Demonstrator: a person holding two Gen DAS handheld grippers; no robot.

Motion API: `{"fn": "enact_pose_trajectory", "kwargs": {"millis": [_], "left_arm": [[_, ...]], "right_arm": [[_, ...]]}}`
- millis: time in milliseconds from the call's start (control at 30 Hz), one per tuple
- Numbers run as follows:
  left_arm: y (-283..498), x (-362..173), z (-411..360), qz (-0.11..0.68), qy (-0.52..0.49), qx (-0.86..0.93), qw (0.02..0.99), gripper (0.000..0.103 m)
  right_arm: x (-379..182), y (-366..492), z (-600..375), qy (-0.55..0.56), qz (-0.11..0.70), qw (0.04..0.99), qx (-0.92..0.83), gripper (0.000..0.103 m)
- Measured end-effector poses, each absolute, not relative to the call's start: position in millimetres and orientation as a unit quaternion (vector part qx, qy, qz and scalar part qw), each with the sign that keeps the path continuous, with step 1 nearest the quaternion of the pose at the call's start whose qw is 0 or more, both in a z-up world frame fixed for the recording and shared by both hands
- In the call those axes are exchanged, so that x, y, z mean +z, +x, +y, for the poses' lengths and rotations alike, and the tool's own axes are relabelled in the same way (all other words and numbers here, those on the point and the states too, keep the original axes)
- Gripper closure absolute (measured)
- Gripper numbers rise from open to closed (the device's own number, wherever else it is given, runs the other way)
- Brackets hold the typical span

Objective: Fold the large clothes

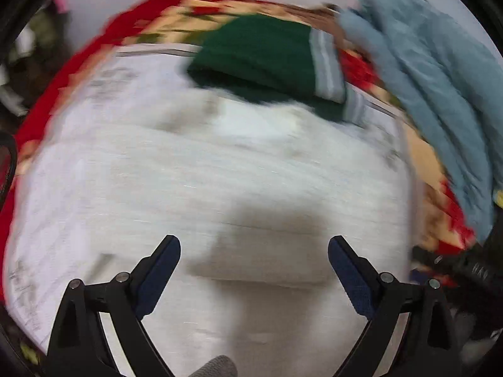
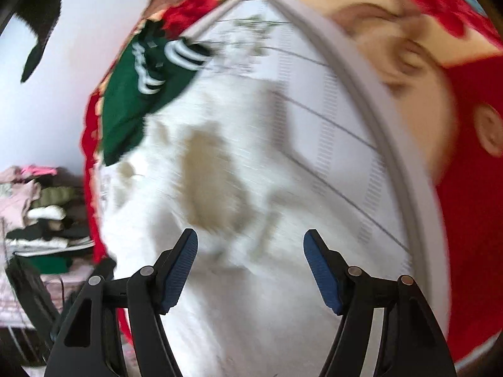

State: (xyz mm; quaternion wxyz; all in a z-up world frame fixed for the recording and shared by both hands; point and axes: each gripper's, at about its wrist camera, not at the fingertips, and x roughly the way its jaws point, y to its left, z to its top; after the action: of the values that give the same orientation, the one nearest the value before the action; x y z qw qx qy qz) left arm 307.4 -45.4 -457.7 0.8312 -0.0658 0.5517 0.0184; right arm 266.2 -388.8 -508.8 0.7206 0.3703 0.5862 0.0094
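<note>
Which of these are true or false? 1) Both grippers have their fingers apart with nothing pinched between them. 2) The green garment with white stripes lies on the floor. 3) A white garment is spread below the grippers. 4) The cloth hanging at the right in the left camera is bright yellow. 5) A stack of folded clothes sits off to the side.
1) True: the left gripper and right gripper are open and empty.
2) False: the green garment lies on the bed, at the far edge of the white garment.
3) True.
4) False: the hanging cloth is light blue.
5) True: the stack of clothes shows at the left of the right camera.
</note>
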Motion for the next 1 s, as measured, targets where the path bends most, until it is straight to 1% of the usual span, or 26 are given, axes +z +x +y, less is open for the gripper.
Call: {"fn": "enact_pose_trajectory", "kwargs": {"millis": [67,133,167,200,233,267,367,433,467,500,533,567,667,733,833,933,967,1000], "left_arm": [[313,-464,-18,0.549,-0.052,0.056,0.832,0.007],[326,-483,6,0.559,-0.024,0.101,0.823,0.007],[332,-492,16,0.562,-0.021,0.110,0.819,0.007],[340,-503,28,0.566,-0.015,0.127,0.815,0.007],[344,-511,35,0.568,-0.009,0.137,0.812,0.007],[348,-517,41,0.571,-0.005,0.144,0.809,0.007],[350,-530,59,0.575,0.000,0.156,0.803,0.007],[344,-530,65,0.581,-0.005,0.152,0.800,0.007],[336,-528,67,0.585,-0.008,0.147,0.797,0.007],[331,-524,68,0.588,-0.010,0.144,0.796,0.007],[320,-521,67,0.594,-0.010,0.137,0.793,0.007],[312,-519,66,0.598,-0.005,0.133,0.790,0.007],[277,-522,62,0.620,0.015,0.119,0.775,0.007],[257,-532,59,0.635,0.034,0.106,0.764,0.007],[234,-560,53,0.659,0.071,0.094,0.743,0.007],[223,-582,57,0.675,0.077,0.086,0.729,0.007],[221,-584,60,0.675,0.074,0.082,0.730,0.007],[220,-586,62,0.673,0.075,0.080,0.732,0.007]], "right_arm": [[-518,290,-374,0.355,0.591,0.724,0.025,0.031],[-532,309,-361,0.343,0.605,0.718,0.032,0.032],[-538,316,-355,0.342,0.612,0.712,0.041,0.052],[-543,326,-347,0.335,0.614,0.713,0.053,0.087],[-540,333,-339,0.302,0.618,0.724,0.045,0.088],[-533,335,-337,0.279,0.606,0.744,0.027,0.094],[-533,338,-353,0.275,0.596,0.754,-0.038,0.094],[-547,340,-361,0.281,0.621,0.730,-0.048,0.093],[-549,337,-361,0.293,0.631,0.717,-0.044,0.089],[-544,332,-360,0.300,0.629,0.716,-0.044,0.075],[-536,325,-357,0.296,0.626,0.720,-0.048,0.065],[-522,314,-353,0.287,0.619,0.729,-0.054,0.052],[-493,274,-333,0.294,0.614,0.730,-0.050,0.050],[-490,252,-316,0.302,0.627,0.717,-0.027,0.050],[-519,226,-250,0.288,0.690,0.663,0.038,0.050],[-571,214,-192,0.260,0.743,0.613,0.070,0.050],[-586,211,-177,0.242,0.758,0.601,0.071,0.053],[-598,208,-163,0.214,0.764,0.606,0.048,0.065]]}}
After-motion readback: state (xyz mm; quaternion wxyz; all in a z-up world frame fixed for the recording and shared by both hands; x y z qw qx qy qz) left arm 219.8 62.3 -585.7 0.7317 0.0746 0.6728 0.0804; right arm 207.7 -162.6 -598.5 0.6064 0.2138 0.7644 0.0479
